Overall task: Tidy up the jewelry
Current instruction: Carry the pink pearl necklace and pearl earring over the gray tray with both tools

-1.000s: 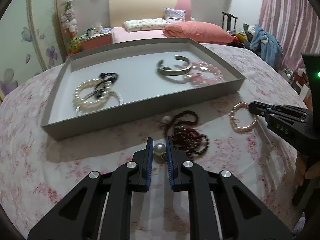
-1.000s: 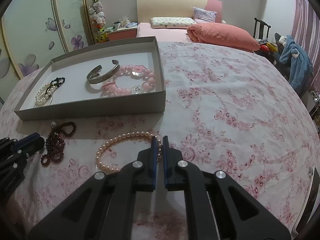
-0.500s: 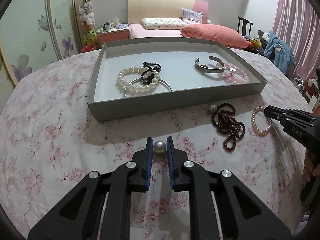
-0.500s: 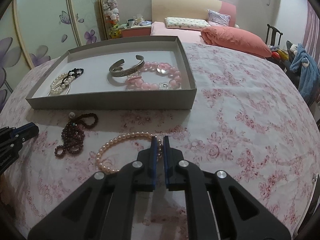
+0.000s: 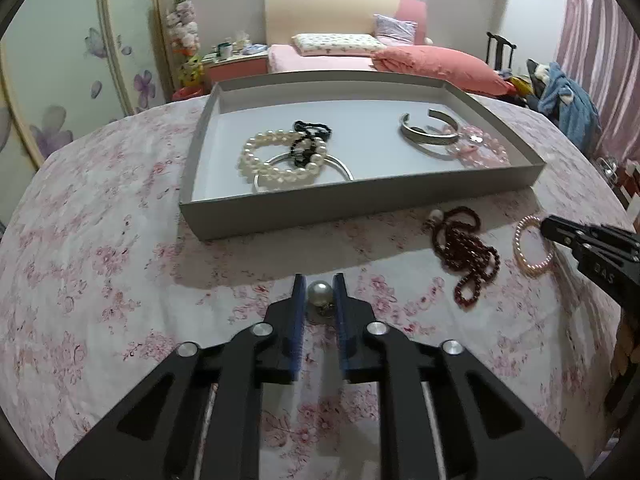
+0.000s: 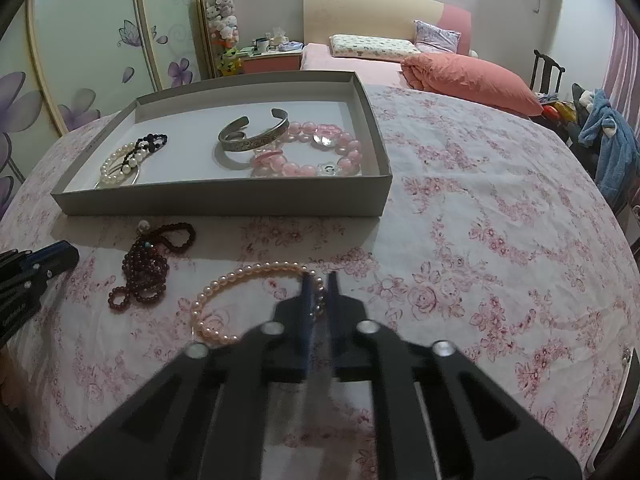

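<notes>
Pearl (image 5: 320, 294), small, hard and slippery, sits clamped in left claw (image 5: 319, 295) before tray (image 5: 360, 204); right claw (image 6: 319, 292) pinches bracelet (image 6: 224, 304).

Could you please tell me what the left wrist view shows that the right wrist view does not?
Left wrist only: a large pearl bead gripped between the left gripper jaws.
Right wrist only: the right gripper jaws shut on the pink pearl bracelet.
Both: the grey tray, its silver cuff bangle, and the dark red bead necklace.

Beyond the fingers stand a bed (image 5: 344, 60) with cream headboard (image 6: 372, 16), flower-painted wardrobe doors (image 6: 100, 52), and pink curtains (image 5: 600, 52).
</notes>
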Demonstrator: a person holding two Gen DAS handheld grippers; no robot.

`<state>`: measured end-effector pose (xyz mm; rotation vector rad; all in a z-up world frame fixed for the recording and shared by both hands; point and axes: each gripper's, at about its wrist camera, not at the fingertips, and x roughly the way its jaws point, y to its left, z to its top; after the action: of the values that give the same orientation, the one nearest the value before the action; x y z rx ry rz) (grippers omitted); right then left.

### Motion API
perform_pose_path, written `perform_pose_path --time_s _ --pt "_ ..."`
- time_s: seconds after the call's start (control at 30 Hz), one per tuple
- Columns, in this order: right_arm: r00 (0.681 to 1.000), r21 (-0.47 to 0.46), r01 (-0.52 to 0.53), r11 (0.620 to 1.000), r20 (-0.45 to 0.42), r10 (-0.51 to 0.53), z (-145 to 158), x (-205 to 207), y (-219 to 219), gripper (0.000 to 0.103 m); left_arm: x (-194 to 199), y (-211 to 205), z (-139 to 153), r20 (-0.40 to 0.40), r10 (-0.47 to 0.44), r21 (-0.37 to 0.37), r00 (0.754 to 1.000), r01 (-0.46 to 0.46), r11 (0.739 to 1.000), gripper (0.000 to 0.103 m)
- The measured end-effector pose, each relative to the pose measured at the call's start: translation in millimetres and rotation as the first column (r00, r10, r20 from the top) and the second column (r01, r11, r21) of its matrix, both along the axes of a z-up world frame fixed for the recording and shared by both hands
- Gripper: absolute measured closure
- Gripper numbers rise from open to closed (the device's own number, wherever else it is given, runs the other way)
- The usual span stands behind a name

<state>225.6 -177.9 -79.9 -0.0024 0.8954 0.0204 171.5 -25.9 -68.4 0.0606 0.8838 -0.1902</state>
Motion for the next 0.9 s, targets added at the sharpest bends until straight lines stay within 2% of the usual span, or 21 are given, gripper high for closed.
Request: perform_pose_path --time_s 0.23,0.6,0.9 --pt "1.0 0.051 0.016 0.999 0.021 -0.017 3.9 -3.7 -9.1 0.097 -0.4 17.9 1.0 0.001 0.074 -0.023 0.997 -0.074 0.997 0.089" --pt "0.993 0.106 -0.018 0.994 0.115 0.005 24.8 -16.9 -1.3 0.097 -5.3 23.4 4.7 0.015 0.09 -0.037 0.996 -0.09 0.995 0.089" --pt "0.973 0.146 -0.065 0.987 0.228 0.03 46.6 -32.9 12.7 0.097 -17.9 19.2 22.9 0.117 0.093 -0.059 0.989 -0.086 0.994 0.089"
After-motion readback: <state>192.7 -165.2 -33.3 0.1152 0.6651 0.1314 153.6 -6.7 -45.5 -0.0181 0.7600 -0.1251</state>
